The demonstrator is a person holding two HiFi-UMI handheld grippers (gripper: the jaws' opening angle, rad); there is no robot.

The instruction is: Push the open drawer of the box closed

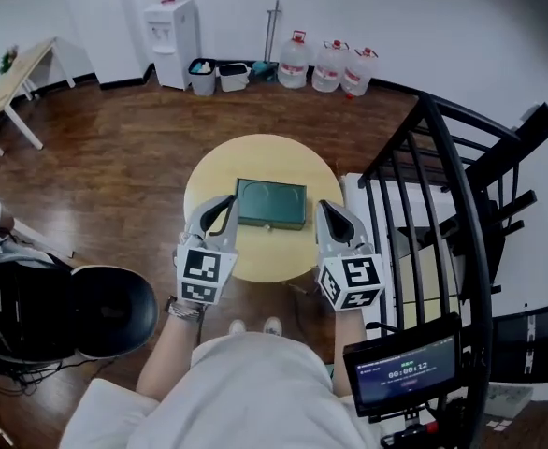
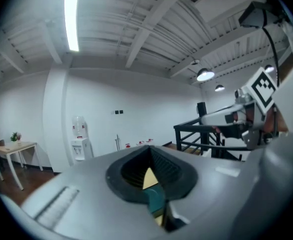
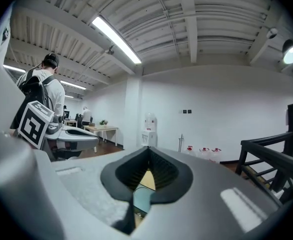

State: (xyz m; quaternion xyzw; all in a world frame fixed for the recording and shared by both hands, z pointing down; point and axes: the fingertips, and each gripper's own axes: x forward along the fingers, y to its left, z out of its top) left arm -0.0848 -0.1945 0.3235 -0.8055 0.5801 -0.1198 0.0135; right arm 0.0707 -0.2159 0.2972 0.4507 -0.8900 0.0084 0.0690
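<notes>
A dark green box [image 1: 271, 203] lies flat in the middle of a round yellow table [image 1: 255, 157]. Its front face points toward me, and I cannot tell from here how far its drawer stands out. My left gripper [image 1: 227, 201] hovers just left of the box, jaws together with nothing in them. My right gripper [image 1: 323, 206] hovers just right of the box, also shut and empty. In the left gripper view the closed tips [image 2: 149, 149] leave a slit showing the green box [image 2: 155, 199]. The right gripper view shows the same past its tips [image 3: 149, 151].
A black metal stair railing [image 1: 442, 185] stands close on the right, with a small monitor [image 1: 403, 368] below it. A black rounded seat [image 1: 68, 311] is at my left. Water bottles [image 1: 330, 64], a dispenser [image 1: 173, 40] and a white desk [image 1: 12, 78] line the far wall.
</notes>
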